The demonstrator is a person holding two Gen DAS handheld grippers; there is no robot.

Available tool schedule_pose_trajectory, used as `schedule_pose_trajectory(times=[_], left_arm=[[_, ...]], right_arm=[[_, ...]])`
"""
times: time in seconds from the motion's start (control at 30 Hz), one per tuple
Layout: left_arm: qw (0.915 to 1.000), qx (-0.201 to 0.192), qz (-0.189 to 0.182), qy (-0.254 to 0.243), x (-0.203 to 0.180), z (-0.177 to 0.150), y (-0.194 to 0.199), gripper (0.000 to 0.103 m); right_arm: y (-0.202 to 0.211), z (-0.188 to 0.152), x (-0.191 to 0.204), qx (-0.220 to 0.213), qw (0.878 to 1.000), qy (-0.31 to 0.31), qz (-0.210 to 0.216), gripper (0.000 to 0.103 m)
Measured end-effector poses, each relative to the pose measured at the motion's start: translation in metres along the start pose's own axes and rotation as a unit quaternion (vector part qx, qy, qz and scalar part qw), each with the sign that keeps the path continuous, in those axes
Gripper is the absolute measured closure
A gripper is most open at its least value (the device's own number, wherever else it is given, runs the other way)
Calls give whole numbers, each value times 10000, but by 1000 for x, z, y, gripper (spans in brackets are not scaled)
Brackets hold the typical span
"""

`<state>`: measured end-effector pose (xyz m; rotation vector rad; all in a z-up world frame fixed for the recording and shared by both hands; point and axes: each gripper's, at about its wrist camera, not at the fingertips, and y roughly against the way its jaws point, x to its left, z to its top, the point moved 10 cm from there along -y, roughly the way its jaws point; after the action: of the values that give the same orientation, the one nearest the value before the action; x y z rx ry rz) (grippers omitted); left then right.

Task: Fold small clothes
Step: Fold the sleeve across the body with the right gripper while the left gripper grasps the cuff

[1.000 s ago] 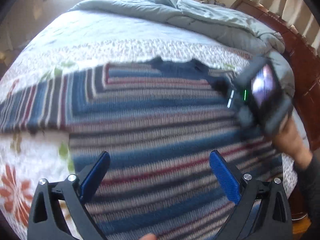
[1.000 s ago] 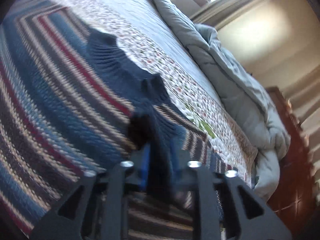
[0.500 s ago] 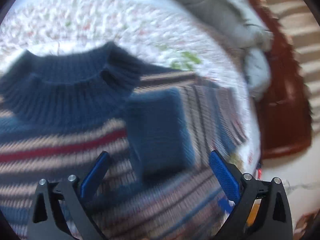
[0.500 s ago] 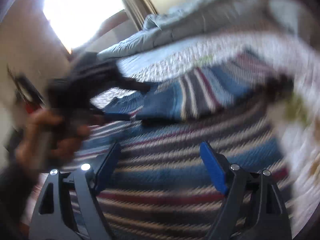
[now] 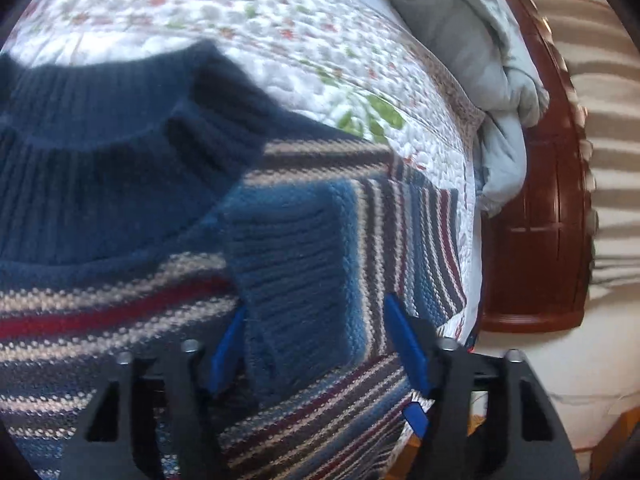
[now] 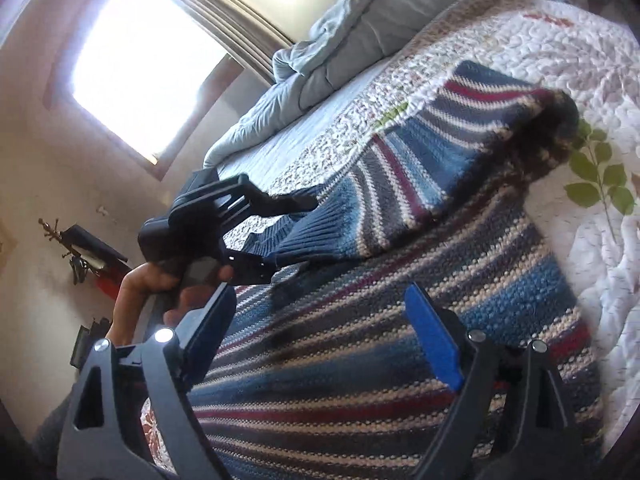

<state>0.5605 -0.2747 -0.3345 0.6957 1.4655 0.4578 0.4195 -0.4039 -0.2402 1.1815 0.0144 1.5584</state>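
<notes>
A striped knit sweater (image 5: 100,312) in blue, red and cream with a dark blue ribbed collar (image 5: 120,120) lies on the quilt. One sleeve is folded across the chest, and its blue ribbed cuff (image 5: 296,280) sits between the pads of my left gripper (image 5: 316,340). The jaws are partly closed around the cuff; I cannot tell if they pinch it. In the right wrist view the left gripper (image 6: 280,232) is at that cuff (image 6: 308,236) of the sweater (image 6: 360,340). My right gripper (image 6: 320,328) is open and empty above the sweater's body.
The sweater lies on a white floral quilt (image 5: 280,40) on a bed. A bunched grey comforter (image 5: 480,60) lies along the far side by a dark wooden bed frame (image 5: 536,240). A bright window (image 6: 148,64) and a wall are on the left in the right wrist view.
The right gripper let go of the sleeve, opened and pulled back over the sweater body. The left gripper swung to the folded sleeve's cuff and narrowed its jaws around it.
</notes>
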Motion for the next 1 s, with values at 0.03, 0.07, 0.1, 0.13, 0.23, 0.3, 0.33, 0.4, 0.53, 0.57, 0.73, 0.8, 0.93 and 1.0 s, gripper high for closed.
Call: schedule_pose_trajectory(times=[0.03, 0.07, 0.1, 0.13, 0.23, 0.3, 0.33, 0.4, 0.53, 0.57, 0.73, 0.8, 0.93, 1.0], left_arm=[[9999, -52, 23, 89, 5, 1, 3, 67], [9997, -155, 40, 183, 11, 2, 7, 76], [9994, -246, -5, 259, 13, 3, 10, 83], [9988, -369, -68, 302, 15, 4, 14, 89], [9981, -587, -21, 199, 13, 6, 17, 93], [9976, -676, 57, 152, 13, 6, 19, 94], [9972, -724, 63, 162, 14, 6, 22, 94], [9958, -903, 105, 112, 15, 12, 37, 95], [9931, -1150, 228, 71, 33, 18, 87, 95], [9925, -1186, 293, 87, 42, 17, 98, 95], [9880, -1377, 595, 356, 95, 15, 148, 95], [9872, -1397, 636, 439, 109, 14, 157, 95], [9885, -1286, 674, 413, 121, 12, 154, 95], [9890, -1270, 662, 377, 119, 15, 146, 95]], right_arm=[[0, -1, 0, 8, 10000, -23, 8, 17], [-1, -2, 2, 7, 10000, -3, 0, 17], [-3, -1, 1, 6, 10000, 23, -19, 17], [-4, 0, 1, 8, 10000, 58, -45, 17], [-10, 0, 0, 28, 9999, 90, -67, 17], [-12, -1, 0, 40, 9999, 122, -109, 17], [-12, -1, -1, 44, 9998, 127, -127, 17], [-11, 0, -1, 32, 9998, 131, -152, 17], [-9, 1, -4, -27, 9997, 134, -178, 17], [-8, 2, -5, -57, 9998, 106, -179, 16], [-3, 2, -8, -99, 9995, 152, -247, 16], [1, 3, -12, -160, 9993, 145, -301, 16], [4, 6, -25, -215, 9989, 30, -410, 16], [2, 5, -28, -179, 9990, -38, -399, 16]])
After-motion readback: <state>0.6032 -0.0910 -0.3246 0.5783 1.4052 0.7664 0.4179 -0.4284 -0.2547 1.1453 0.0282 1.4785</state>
